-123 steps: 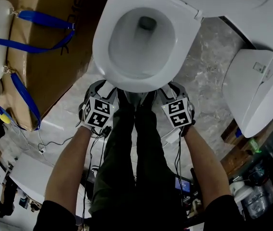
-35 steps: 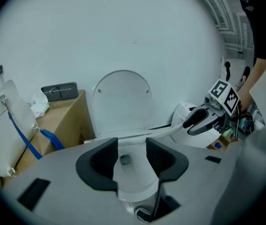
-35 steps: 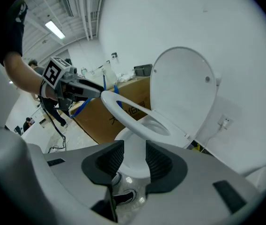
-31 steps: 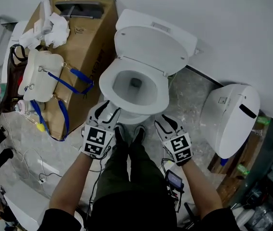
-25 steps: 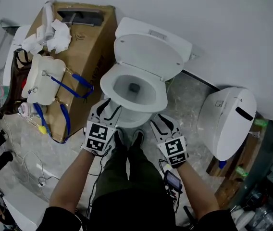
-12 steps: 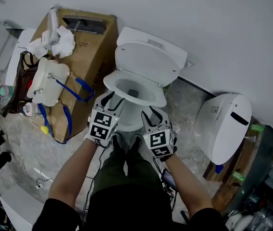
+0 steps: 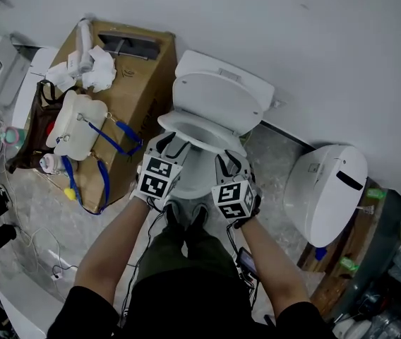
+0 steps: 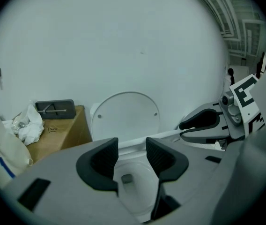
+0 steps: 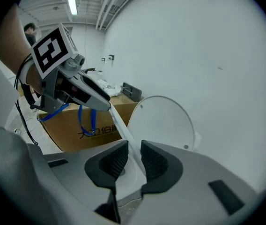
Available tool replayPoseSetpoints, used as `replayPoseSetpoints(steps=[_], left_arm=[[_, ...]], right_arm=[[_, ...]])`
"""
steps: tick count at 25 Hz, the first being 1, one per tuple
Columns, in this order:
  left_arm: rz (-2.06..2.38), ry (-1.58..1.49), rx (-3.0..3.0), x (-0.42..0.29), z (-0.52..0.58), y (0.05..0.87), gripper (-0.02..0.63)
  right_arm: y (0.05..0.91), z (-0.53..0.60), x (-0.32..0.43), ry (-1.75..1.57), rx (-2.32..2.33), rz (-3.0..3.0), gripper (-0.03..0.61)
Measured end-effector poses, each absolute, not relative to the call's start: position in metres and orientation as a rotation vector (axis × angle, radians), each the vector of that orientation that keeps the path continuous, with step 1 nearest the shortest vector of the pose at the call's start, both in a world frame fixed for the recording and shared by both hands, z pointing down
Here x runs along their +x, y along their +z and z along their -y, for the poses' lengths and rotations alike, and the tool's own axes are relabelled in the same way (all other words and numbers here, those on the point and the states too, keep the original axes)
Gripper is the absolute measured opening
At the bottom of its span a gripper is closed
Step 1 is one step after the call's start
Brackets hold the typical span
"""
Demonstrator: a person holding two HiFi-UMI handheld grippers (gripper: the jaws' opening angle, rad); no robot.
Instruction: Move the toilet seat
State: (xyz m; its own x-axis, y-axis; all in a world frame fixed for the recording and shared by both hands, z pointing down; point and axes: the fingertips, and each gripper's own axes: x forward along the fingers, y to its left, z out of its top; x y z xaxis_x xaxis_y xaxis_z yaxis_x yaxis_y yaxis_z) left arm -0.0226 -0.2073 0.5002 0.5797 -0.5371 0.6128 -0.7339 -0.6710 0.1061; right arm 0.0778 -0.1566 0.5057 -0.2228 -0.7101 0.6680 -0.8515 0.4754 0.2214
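White seat (image 9: 123,128) sits between right hand-held gripper's (image 9: 134,146) closing jaws (nose-down).

A storeroom or workshop for bathroom fittings, not a home bathroom. One toilet (image 7: 214,115) stands against a bare white wall (image 7: 313,41), and a second toilet (image 7: 325,189) stands loose near it on the right. A big cardboard box (image 7: 133,76) carries heaped packaging. Cables (image 7: 54,275) trail across the stone-look floor (image 7: 274,154). Overhead is a high open ceiling with a strip light (image 9: 70,2).
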Motion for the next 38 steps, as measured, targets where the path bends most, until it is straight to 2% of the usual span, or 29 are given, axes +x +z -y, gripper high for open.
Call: replayPoseSetpoints(steps=[6,13,26,38], left_arm=[[1.043,0.802,2.484,-0.024,0.218,0.492,0.193],[1.065,0.756,2.452,-0.059,0.189,0.472,0.193],[1.160,0.425,2.268,-0.112,0.130,0.415,0.193],[1.160,0.442,2.226,-0.127,0.110,0.411,0.193]], right_arm=[[0.500,0.173,0.086,0.316,1.319,1.988,0.107],[0.491,0.193,0.098,0.353,1.348,1.978,0.107],[0.480,0.240,0.122,0.404,1.404,1.948,0.106],[0.474,0.285,0.142,0.361,1.428,1.906,0.098]])
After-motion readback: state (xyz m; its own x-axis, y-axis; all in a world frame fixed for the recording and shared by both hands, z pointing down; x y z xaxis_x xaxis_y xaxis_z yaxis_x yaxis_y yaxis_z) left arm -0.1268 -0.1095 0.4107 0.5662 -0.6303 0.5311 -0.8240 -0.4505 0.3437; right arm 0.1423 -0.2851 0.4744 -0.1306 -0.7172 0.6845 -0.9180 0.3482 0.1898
